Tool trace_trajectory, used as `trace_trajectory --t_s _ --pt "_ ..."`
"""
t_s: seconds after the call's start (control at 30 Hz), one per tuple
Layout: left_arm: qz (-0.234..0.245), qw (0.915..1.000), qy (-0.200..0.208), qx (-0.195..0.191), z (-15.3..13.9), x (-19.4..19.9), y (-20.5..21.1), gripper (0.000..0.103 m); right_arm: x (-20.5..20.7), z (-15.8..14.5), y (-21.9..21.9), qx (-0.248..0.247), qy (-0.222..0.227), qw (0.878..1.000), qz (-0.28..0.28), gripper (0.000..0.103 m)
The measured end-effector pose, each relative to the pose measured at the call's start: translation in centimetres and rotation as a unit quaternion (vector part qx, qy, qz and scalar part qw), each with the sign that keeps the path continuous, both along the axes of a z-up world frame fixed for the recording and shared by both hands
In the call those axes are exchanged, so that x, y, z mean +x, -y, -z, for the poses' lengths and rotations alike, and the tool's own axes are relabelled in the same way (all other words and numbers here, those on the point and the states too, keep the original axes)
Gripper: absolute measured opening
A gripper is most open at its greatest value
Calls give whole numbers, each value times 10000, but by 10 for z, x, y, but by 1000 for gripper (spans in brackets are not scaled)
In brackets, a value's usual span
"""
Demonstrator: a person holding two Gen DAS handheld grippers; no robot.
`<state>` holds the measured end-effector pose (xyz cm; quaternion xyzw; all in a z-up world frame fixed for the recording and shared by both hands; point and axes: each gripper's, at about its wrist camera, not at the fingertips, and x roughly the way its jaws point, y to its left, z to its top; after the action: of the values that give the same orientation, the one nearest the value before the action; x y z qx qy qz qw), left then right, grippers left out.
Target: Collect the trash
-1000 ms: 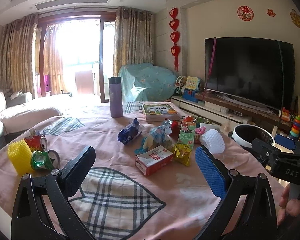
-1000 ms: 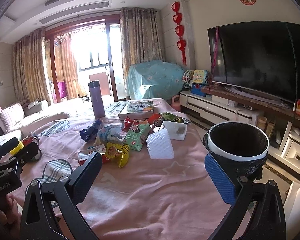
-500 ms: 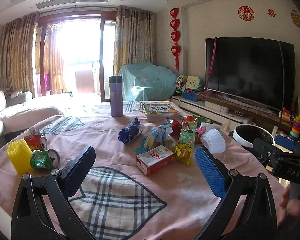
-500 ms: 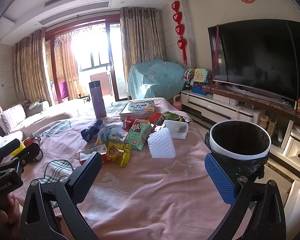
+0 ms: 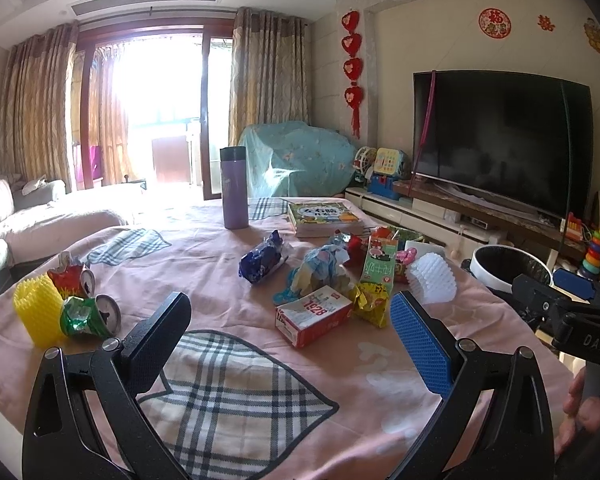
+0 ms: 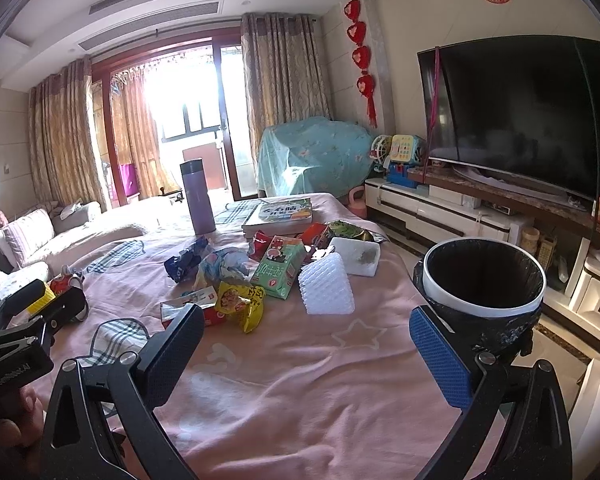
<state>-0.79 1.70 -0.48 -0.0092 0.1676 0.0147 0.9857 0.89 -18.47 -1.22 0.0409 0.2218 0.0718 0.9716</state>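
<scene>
Little has changed in the last second: both the left gripper (image 5: 288, 322) and right gripper (image 6: 306, 338) still hover wide open and empty, trash (image 6: 240, 306) untouched mid-table, bin (image 6: 484, 276) at right.

On the table (image 5: 340, 380) there is one purple flask (image 5: 234, 188) as landmark. Right of it lies one stack of books (image 5: 324, 218). In front of it I count one blue wrapper (image 5: 262, 260), one red and white box (image 5: 314, 314), one green carton (image 5: 376, 262), one yellow wrapper (image 5: 372, 300), and two foam nets: one white (image 5: 430, 278), one yellow (image 5: 34, 308). Far left of it are two crushed cans (image 5: 86, 314). One trash bin (image 6: 484, 276) stands right of the table.
</scene>
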Motion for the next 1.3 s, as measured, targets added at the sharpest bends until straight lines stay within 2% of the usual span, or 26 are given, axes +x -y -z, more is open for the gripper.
trace_trajectory --t_s 0.17,0.37,0.73,0.87,1.03,1.3 --pt "47 10000 -82 -1 3 4 0 102 2 2 0 15 -35 10000 -13 103" --pt "235 9989 -405 -23 13 23 -3 102 14 4 3 58 -217 9997 -97 103" --pt "604 9913 -1133 294 35 82 -4 102 58 17 9 135 -708 9971 -227 102" --pt "925 9856 -1389 260 43 111 -11 102 81 24 15 167 -932 9953 -194 102" --pt "1144 9775 -1698 500 58 147 -10 102 110 34 17 150 -1246 9919 -203 99" --pt "1431 9643 -2071 819 77 169 3 102 148 57 17 152 -1712 9847 -303 90"
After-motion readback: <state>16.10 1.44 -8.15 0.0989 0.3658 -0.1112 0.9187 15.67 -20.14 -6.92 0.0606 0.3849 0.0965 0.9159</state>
